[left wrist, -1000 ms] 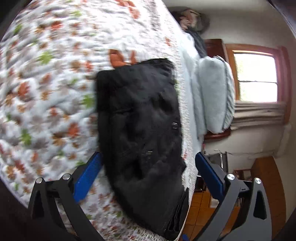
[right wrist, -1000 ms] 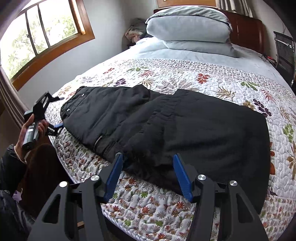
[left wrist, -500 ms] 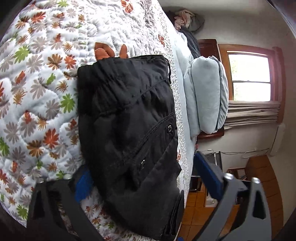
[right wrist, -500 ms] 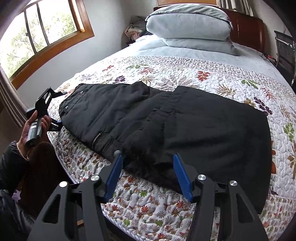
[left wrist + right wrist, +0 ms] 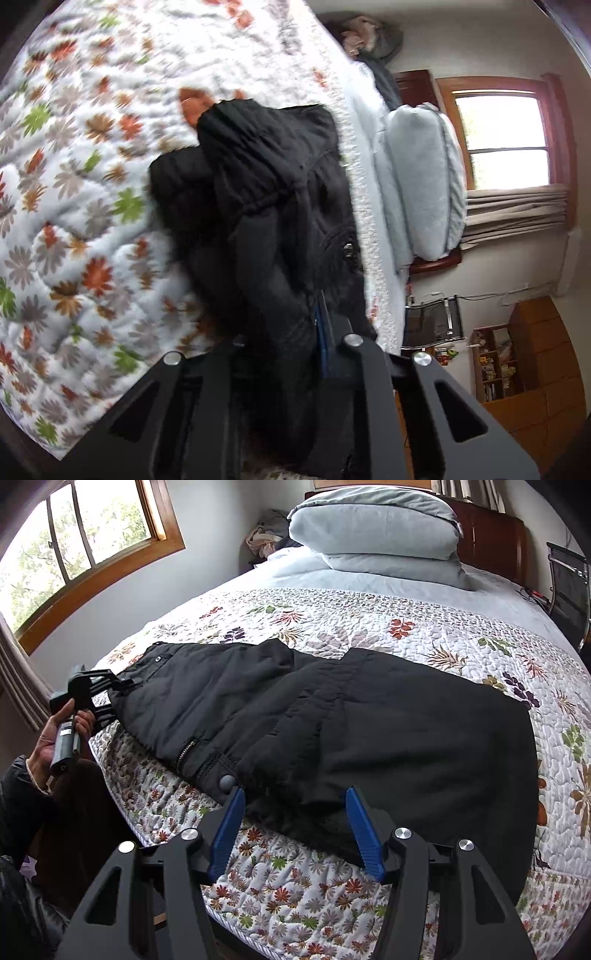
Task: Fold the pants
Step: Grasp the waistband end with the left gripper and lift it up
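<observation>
Lying across the quilt (image 5: 424,635) on the bed, the black pants (image 5: 332,720) stretched sideways, waistband toward the window (image 5: 74,550) side, legs toward the other edge. The left claw (image 5: 317,325) had pinched shut on the waistband, cloth bunched up between its fingers (image 5: 325,347); a hand (image 5: 55,734) gripped its handle at the bed's edge. The right claw (image 5: 293,812) hung about half open, its blue fingers (image 5: 364,830) straddling the pants' near edge without pressing it. Two pillows (image 5: 376,528) were stacked at the headboard.
</observation>
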Demonstrator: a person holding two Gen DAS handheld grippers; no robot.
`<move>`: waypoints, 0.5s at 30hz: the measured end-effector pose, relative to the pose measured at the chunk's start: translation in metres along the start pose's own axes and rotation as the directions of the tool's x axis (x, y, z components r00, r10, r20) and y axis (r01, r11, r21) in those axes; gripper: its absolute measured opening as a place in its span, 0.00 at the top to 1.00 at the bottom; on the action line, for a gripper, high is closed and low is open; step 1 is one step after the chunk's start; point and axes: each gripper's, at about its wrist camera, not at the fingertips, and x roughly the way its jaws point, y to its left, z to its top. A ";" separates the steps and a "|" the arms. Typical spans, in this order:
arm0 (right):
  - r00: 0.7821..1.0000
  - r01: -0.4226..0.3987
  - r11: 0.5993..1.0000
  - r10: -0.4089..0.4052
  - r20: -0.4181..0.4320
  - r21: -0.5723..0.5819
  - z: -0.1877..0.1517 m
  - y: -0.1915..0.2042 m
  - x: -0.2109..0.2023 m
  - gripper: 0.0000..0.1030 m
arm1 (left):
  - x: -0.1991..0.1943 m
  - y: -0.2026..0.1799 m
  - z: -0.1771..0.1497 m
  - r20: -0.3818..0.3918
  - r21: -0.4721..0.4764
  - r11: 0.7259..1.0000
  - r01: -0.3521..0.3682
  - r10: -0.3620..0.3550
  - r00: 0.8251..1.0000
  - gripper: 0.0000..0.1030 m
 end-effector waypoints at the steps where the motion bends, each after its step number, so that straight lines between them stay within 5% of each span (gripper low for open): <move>1: 1.000 0.003 1.000 -0.003 -0.001 0.000 0.000 -0.001 0.000 0.43 | -0.002 -0.004 -0.002 0.008 0.016 1.000 0.011 -0.011 1.000 0.86; 8: 1.000 0.014 0.999 -0.014 0.003 0.029 -0.002 -0.011 -0.003 0.43 | -0.011 -0.047 -0.019 0.057 0.170 0.984 0.050 -0.060 0.997 0.86; 15: 0.999 0.021 0.998 -0.022 0.024 0.067 -0.003 -0.025 -0.010 0.43 | -0.011 -0.112 -0.047 0.054 0.398 0.914 0.082 -0.112 0.992 0.85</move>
